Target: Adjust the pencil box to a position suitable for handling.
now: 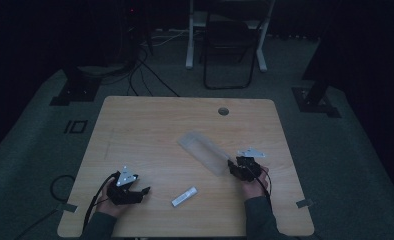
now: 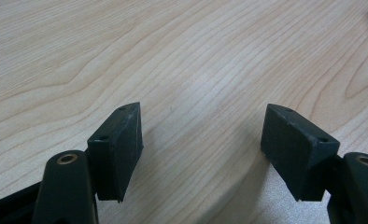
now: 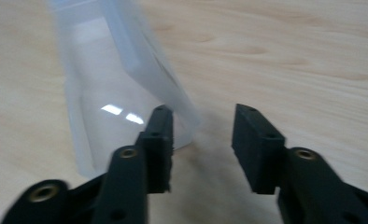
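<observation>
We note the long translucent frosted plastic tray (image 1: 203, 151) lying diagonally on the pale wooden table (image 1: 150, 130), its near end just beside the right gripper (image 1: 233, 166). In the right gripper view the tray (image 3: 107, 88) runs away up-left, its edge against the left jaw, not between them; jaws partly apart, empty. The left gripper (image 1: 144, 191) is farther off, wide and empty.

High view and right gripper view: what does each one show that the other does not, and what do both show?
The high view alone has the left gripper, a small white stick lying on the table, and a chair behind. The right gripper view alone shows the gap between its jaws, with nothing in it. Both show the clear plastic tray and the right gripper at its near end.
</observation>
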{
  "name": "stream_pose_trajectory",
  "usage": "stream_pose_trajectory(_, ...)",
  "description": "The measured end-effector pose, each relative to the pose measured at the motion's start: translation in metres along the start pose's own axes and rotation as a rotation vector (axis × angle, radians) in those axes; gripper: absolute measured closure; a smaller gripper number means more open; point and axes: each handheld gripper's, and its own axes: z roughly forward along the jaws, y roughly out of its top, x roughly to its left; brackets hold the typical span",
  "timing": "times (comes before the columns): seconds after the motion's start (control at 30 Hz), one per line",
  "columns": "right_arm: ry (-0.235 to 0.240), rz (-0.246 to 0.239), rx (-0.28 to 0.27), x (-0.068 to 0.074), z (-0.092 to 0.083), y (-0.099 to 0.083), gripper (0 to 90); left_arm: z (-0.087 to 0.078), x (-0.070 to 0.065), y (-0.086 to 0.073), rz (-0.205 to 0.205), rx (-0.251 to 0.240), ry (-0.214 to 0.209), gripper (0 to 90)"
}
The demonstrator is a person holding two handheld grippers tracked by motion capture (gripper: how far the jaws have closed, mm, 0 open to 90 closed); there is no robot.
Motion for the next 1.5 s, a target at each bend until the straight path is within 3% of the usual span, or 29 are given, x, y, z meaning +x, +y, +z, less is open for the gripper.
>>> stream_pose_trajectory(0.03,-0.045,0.022,0.0,-0.005,0.001,0.003,61.4,0.0,0.0,0.0,0.001,0.001,0.0,29.8)
stream_pose_trajectory(0.13,-0.045,0.046,0.001,-0.008,0.003,0.003,60.2,0.0,0.0,0.0,0.001,0.002,0.0,29.9)
stream_pose_trajectory(0.3,0.018,0.098,0.023,-0.006,0.016,-0.002,57.8,0.0,0.0,0.0,0.001,0.002,0.001,29.8)
stream_pose_trajectory(0.43,0.054,0.119,0.049,-0.006,0.022,-0.002,62.9,0.0,0.0,0.0,0.001,0.003,0.001,29.8)
stream_pose_trajectory(0.53,0.048,0.107,0.064,-0.005,0.025,0.002,64.5,0.0,0.0,0.0,0.001,0.002,0.001,29.8)
stream_pose_trajectory(0.73,0.071,0.117,0.074,-0.005,0.03,0.006,70.2,0.0,0.0,0.0,-0.002,0.002,0.005,29.1)
stream_pose_trajectory(0.87,0.093,0.096,0.07,0.001,0.032,0.008,73.1,0.0,-0.002,0.001,-0.013,0.009,0.013,29.3)
stream_pose_trajectory(1.0,0.103,0.087,0.077,0.002,0.029,0.007,72.5,-0.001,-0.006,0.008,0.007,0.035,0.018,34.9)
stream_pose_trajectory(1.1,0.129,0.098,0.084,0.002,0.029,0.007,71.9,-0.001,-0.007,0.02,0.009,-0.003,0.007,35.9)
stream_pose_trajectory(1.23,0.155,0.097,0.087,0.006,0.034,0.011,74.8,0.004,-0.009,0.04,0.053,-0.019,0.036,33.9)
stream_pose_trajectory(1.33,0.198,0.066,0.076,0.014,0.036,0.014,75.4,0.013,-0.012,0.049,0.083,0.005,0.098,26.7)
stream_pose_trajectory(1.5,0.198,0.044,0.067,0.022,0.032,0.015,71.1,0.02,-0.011,0.054,0.065,-0.015,0.106,21.2)
